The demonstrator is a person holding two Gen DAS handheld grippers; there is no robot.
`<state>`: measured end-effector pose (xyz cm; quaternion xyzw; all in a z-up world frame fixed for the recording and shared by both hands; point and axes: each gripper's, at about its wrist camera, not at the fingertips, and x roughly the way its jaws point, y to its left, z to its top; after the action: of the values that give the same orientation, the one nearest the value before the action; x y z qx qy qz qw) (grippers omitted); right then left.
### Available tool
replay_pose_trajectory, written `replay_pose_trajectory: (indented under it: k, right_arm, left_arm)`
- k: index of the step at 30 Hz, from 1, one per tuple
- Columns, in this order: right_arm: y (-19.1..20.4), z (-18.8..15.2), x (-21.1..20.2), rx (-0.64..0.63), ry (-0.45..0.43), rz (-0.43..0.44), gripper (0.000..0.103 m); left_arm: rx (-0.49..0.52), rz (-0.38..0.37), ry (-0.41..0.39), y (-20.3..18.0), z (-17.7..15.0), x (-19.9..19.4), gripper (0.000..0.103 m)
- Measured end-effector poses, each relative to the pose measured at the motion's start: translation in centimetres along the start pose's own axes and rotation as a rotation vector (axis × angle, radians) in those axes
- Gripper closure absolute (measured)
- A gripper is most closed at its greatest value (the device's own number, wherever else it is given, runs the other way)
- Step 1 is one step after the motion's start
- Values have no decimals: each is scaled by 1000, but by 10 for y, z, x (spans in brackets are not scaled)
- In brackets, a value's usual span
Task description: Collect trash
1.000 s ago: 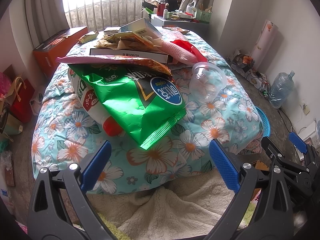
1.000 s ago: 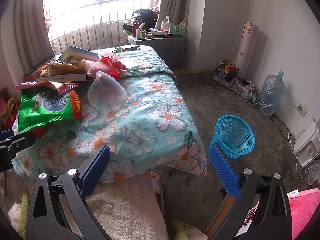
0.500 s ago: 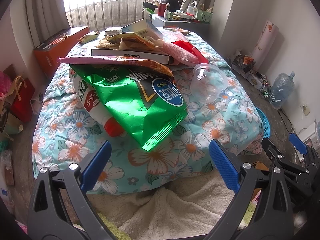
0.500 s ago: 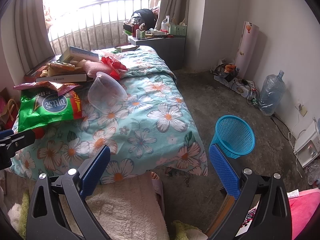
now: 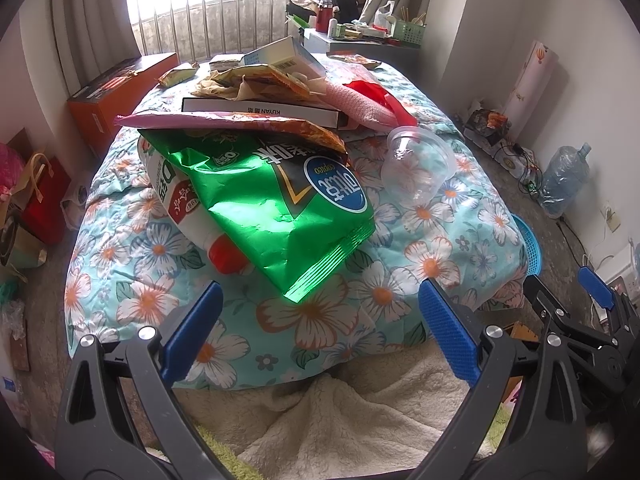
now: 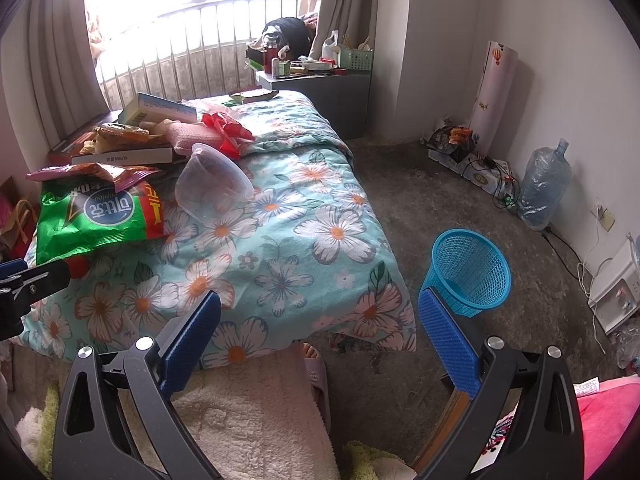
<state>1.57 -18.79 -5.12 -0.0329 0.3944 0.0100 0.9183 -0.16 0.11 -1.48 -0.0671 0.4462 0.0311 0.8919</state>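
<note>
Trash, a green snack bag [image 5: 276, 216], lies on the bed [image 5: 400, 264] just beyond the left tool [image 5: 316, 320]; both tools, right [image 6: 320, 324] included, gape empty.

A bed [image 6: 320, 240] covered in a turquoise floral quilt carries the litter: a green snack bag [image 5: 276, 204] lies over a white bottle with a red cap [image 5: 224, 254], a clear plastic cup [image 5: 418, 168] lies on its side just beside the bag, and behind them sit a flat white box [image 5: 260, 114], crumpled wrappers [image 5: 256, 80] and a pink cloth [image 5: 360, 106].
</note>
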Motion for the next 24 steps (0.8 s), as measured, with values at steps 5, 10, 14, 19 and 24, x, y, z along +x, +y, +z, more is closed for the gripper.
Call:
replay_pose_trajectory:
  k: [5, 10, 14, 19, 24]
  right_arm:
    - [0, 0, 1, 2, 0, 0, 6]
    - [0, 0, 1, 2, -1, 0, 6]
    - [0, 0, 1, 2, 0, 0, 6]
    - [0, 0, 1, 1, 0, 1, 6]
    - [2, 0, 2, -1, 1, 3, 6]
  left_arm:
    - [0, 1, -2, 1, -1, 0, 9]
    - [0, 0, 0, 0, 0, 0, 9]
    - [0, 1, 0, 0, 1, 0, 9]
    - [1, 1, 0, 0, 1, 0, 9]
    - [0, 1, 0, 0, 0, 0, 9]
